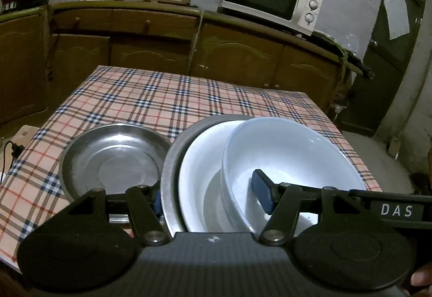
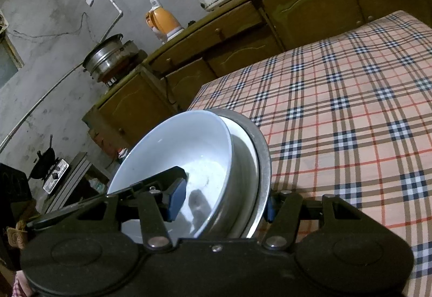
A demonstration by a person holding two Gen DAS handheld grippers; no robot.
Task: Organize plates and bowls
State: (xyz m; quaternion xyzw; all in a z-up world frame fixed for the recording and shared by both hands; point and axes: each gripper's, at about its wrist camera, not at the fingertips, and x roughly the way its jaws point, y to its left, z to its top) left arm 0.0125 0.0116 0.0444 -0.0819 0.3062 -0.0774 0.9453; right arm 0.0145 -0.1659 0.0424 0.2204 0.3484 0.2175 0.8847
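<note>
Both tools, left (image 1: 213, 195) and right (image 2: 225, 201), pinch your 3-dish stack (image 1: 205, 178); tilting could slide the top white bowl (image 1: 291, 151) off.

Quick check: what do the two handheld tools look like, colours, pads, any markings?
Both look alike: the left tool and right tool have matte black bodies, two round black discs at the base, black linkage arms on silver pivot pins, and blue rectangular finger pads. White "DAS" lettering marks a black bar in the left view. No cables or sleeves are visible.
</note>
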